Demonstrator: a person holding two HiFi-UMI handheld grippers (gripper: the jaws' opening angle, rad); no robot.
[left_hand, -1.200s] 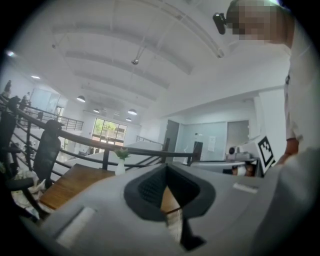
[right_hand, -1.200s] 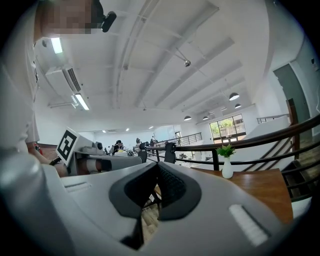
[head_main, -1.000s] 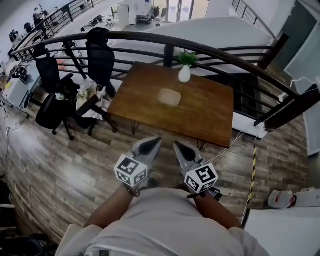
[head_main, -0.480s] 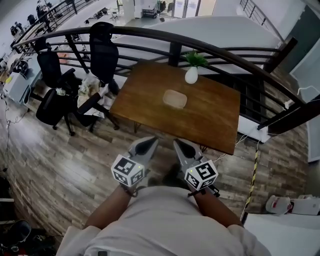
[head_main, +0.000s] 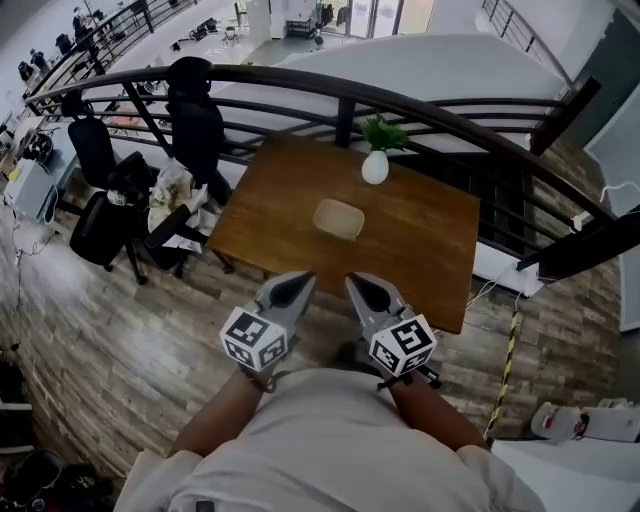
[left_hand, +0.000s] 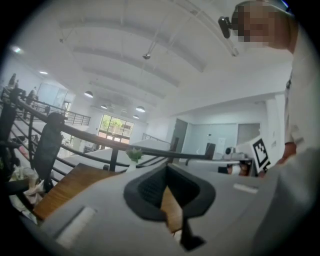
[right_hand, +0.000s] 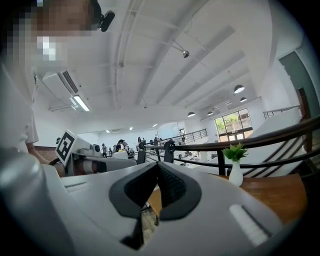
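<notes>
The left gripper (head_main: 296, 284) and the right gripper (head_main: 361, 288) are held side by side in front of the person's pale shirt (head_main: 330, 440), both pointing toward the wooden table (head_main: 270, 215). In each gripper view the two dark pads meet at their tips with nothing between them, and only a sliver of table wood shows through the gap lower down. From the head view the tips overlap the table's near edge, so that stretch of edge is covered, and it cannot be told whether they hang over the table or short of it. The hands are hidden under the marker cubes; only the forearms show. A shallow beige tray (head_main: 338, 218) lies about the middle of the table; whether anything lies in it is too small to tell, and both gripper views lose it behind the grippers' own grey bodies. A white vase (head_main: 375, 166) with a green plant stands at the table's far edge, close to the curved black railing (head_main: 300, 82) behind the table. In the left gripper view the vase's lower part is hidden by the gripper. Black office chairs (head_main: 195, 110) stand beyond the table's left end, with a pale heap on one that is hard to make out.
</notes>
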